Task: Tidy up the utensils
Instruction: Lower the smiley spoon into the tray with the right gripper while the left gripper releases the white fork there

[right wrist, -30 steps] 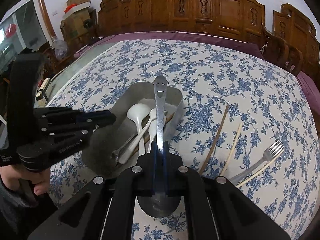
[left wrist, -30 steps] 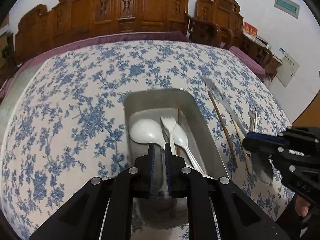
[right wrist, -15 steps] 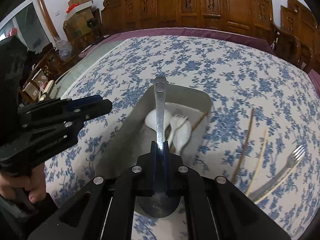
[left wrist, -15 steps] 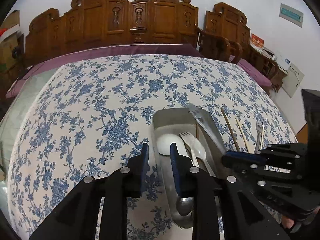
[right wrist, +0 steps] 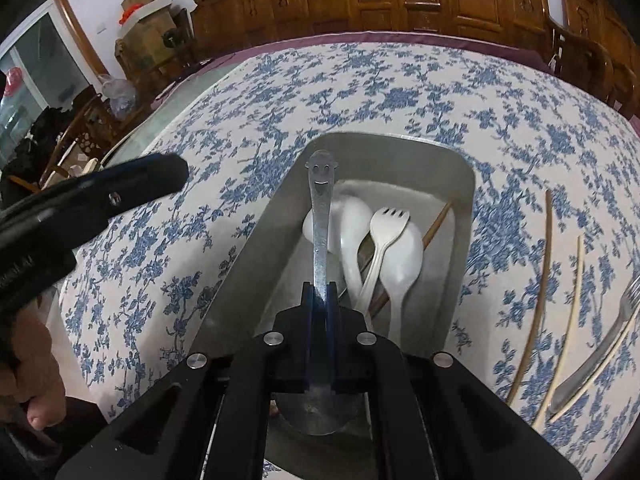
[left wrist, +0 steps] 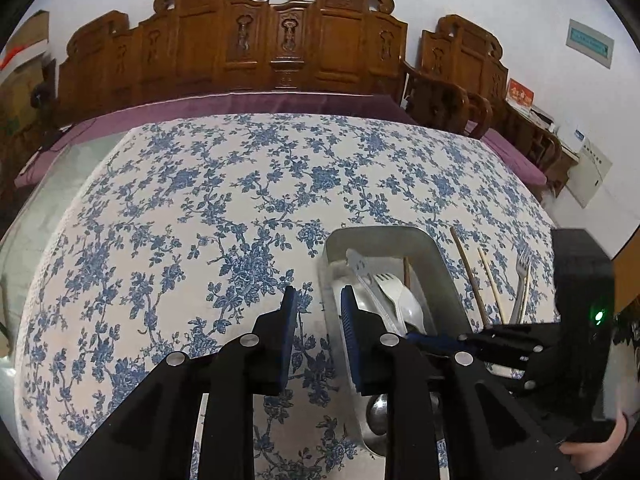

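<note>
Carved wooden chairs are lining the wall behind a table dressed in a blue-flowered cloth. Sitting on it is a metal tray, already cradling a white spoon, a white fork and a brown chopstick. Right gripper is hanging over the tray, fingers clamping a smiley-handled steel spoon, bowl tucked beneath. Left gripper is hovering at the tray's left wall, fingers parted and holding nothing. Lying on the cloth right of the tray are two chopsticks and a metal fork.
</note>
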Demonstrator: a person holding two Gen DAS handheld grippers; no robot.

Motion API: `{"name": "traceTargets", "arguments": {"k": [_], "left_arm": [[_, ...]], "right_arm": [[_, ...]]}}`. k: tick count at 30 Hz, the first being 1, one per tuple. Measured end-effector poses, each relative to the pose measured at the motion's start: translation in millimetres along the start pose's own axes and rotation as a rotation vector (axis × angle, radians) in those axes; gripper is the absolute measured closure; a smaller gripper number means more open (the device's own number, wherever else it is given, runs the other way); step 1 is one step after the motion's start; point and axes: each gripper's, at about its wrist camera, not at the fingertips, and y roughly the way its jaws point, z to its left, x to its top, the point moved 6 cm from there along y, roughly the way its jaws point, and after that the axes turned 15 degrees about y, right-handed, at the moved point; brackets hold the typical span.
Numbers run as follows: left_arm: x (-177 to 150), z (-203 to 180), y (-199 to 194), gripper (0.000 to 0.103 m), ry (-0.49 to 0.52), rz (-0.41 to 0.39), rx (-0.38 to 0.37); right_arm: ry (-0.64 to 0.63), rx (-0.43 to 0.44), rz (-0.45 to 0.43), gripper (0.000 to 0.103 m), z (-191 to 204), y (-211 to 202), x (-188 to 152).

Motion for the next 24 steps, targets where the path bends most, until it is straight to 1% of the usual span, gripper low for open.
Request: {"name": "traceTargets", "arguments": {"k": [2,7,13,14,15,17,19,21,22,24], "left_arm": [[0,0,0,0.082,0.001,0.000,0.001],[0,0,0,0.082,0.001,0.000,0.000],[0,-2,0,0.081,0.010,-0.001,-0.001],[0,-3,0,0.079,0.013,-0.001,-0.001],[1,-5,-1,0.072,0.019,-0.003,0.001],[2,-8,-4,0.064,0.027,-0.014,0.007],[3,-13,-7,0.061,0.036,-0.022,0.008],[5,-19,-10,0.048,0.047,-0.031,0.012],[6,-22,-12,0.044,0.053,-0.037,0.013],[7,-31,-15,0.031,0.069,-0.049,0.013]], "right_arm": [[0.010,0.027,0.010,0.093,0,2,-4],[-0.002,0.061,-0.006,0.093,4,-4,-7],[-0.066,0.037,-0.079,0.093,-1,-35,-4],[-0.074,0.031,-0.089,0.093,-3,-40,-3],[-0.084,0.021,-0.104,0.093,-7,-48,-3],[-0.094,0.004,-0.133,0.093,-18,-63,-4],[-0.093,-0.006,-0.153,0.093,-29,-76,-6],[-0.089,-0.023,-0.175,0.093,-44,-91,-9],[-0.087,-0.032,-0.185,0.093,-51,-98,-10],[-0.073,-0.049,-0.203,0.093,-68,-110,-14]]}}
